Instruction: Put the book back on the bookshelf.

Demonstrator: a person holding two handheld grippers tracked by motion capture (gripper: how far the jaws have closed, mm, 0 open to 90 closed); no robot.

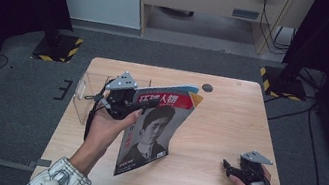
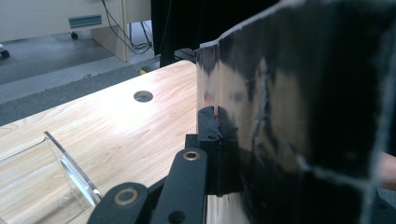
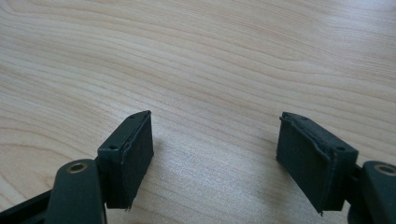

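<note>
A magazine (image 1: pixel 156 126) with a red title band and a portrait on its cover hangs tilted over the middle of the wooden table (image 1: pixel 224 117). Its lower corner points toward the front edge. My left gripper (image 1: pixel 142 104) is shut on the magazine's upper left edge. In the left gripper view the dark glossy cover (image 2: pixel 303 107) stands on the right, pinched between my left gripper's (image 2: pixel 215 114) jaws. My right gripper (image 1: pixel 227 166) lies low at the table's front right. In its own view my right gripper (image 3: pixel 215 149) is open over bare wood, nothing between the pads.
A clear plastic holder (image 1: pixel 82 93) stands at the table's left edge, just behind the left hand; its curved wall (image 2: pixel 70 172) is close to the left jaws. A round grommet (image 1: pixel 207 87) sits near the far edge. Stand bases with striped tape flank the table on the floor.
</note>
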